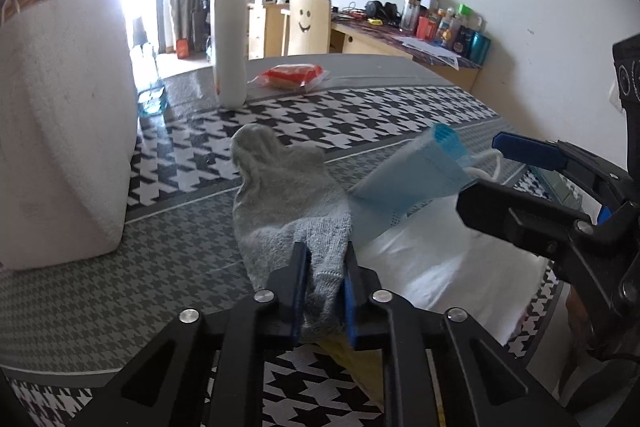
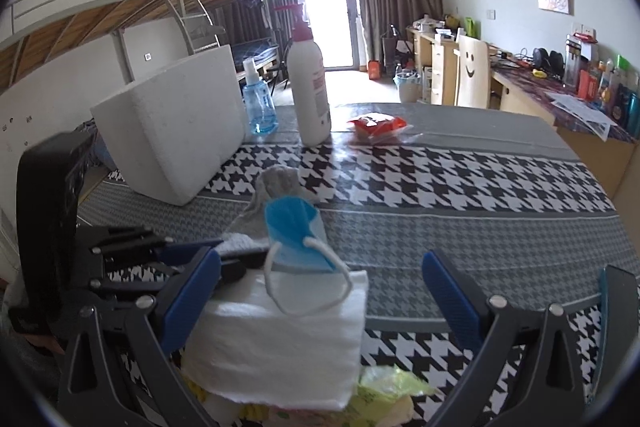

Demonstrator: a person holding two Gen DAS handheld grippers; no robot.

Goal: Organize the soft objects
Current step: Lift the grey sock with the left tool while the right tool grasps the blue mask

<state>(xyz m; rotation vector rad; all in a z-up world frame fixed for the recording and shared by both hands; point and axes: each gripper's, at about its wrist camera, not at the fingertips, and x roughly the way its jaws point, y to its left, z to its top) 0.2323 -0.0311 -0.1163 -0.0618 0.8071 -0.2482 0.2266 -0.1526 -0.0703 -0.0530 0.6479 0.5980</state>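
Left gripper [image 1: 325, 291] fingers clamp the grey sock [image 1: 288, 203] to lift it; right gripper [image 2: 320, 301], at three o'clock, fingers spread, hovers over the face mask [image 2: 294, 231].

We see open tablecloth [image 2: 460, 195] to the right of the pile, wide and bare out to the far edge, where a gripper can pass freely. On the left the white foam box [image 2: 172, 131] stands close, walling that side, with only a narrow lane between it and the grey sock [image 1: 280, 195]. Behind it the blue spray bottle [image 2: 258, 103] and the tall pump bottle [image 2: 310, 83] block the far left; the red packet [image 2: 378, 125] lies low beside them. Near us the blue mask [image 2: 294, 231] and white folded cloth [image 2: 280, 335] crowd the middle, touching each other
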